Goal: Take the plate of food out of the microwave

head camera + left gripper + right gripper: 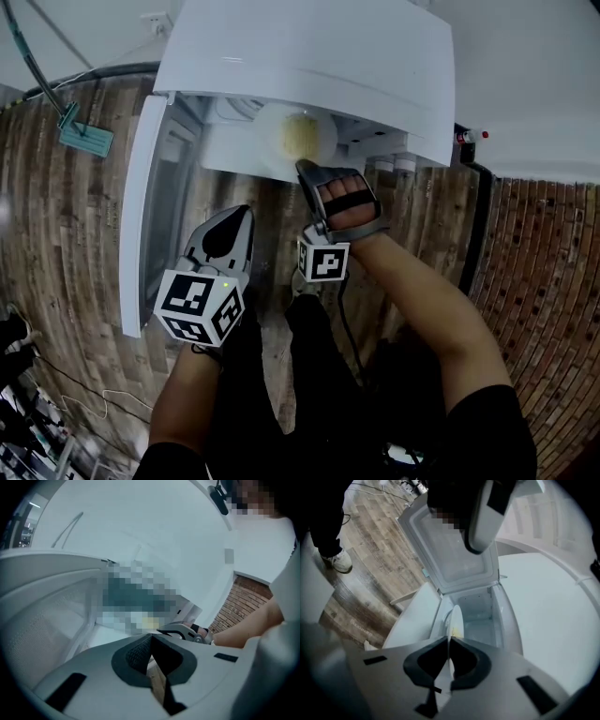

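The white microwave [319,56] stands with its door [141,216] swung wide to the left. A white plate [298,136] with yellow food on it sits at the front of the cavity. My right gripper [305,167] is shut on the plate's near rim. In the right gripper view the plate [456,618] shows edge-on, running out from between the closed jaws of the right gripper [449,639]. My left gripper [247,211] hangs lower left of the plate, beside the door, shut with nothing in it. The left gripper view shows the left gripper [151,637] with its pads touching.
The open door [454,550] reaches out over the wood-plank floor. A teal floor tool [84,139] lies at the left and cables trail at the lower left. A brick wall [553,281] rises on the right. A person's shoe [340,560] is on the floor.
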Demonstrator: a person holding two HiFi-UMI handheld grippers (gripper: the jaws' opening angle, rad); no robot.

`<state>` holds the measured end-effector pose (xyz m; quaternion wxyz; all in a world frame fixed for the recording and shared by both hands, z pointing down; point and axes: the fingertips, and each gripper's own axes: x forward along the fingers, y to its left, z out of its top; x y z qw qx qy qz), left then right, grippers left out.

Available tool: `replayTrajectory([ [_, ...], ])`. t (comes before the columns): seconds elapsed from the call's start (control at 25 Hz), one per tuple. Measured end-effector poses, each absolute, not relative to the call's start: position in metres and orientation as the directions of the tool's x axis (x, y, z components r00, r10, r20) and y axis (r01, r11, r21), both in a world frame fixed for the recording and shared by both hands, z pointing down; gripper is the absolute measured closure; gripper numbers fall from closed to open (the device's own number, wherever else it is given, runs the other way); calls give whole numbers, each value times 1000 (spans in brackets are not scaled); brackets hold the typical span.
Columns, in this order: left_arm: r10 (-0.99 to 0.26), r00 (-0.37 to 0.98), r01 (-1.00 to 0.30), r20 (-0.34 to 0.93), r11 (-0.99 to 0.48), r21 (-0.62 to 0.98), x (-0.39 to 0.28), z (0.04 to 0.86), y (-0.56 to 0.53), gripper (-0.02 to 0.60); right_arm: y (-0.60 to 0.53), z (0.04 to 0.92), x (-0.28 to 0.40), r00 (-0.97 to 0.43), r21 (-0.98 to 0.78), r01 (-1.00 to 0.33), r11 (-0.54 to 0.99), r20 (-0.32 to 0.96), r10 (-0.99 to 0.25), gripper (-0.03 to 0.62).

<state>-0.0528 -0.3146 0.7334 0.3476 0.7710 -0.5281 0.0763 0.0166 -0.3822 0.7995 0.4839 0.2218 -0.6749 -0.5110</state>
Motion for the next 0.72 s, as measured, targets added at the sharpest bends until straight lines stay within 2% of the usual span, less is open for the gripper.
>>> replayTrajectory([
  [0.36,-805,368,-900,465,-182,397,-66,660,-289,589,-301,708,14,-519,915,153,373,396,-758,569],
  [0.72,-864,340,-916,371,-216,338,-53,537,-302,589,-321,561,35,-496,962,54,269,260,-829,569],
])
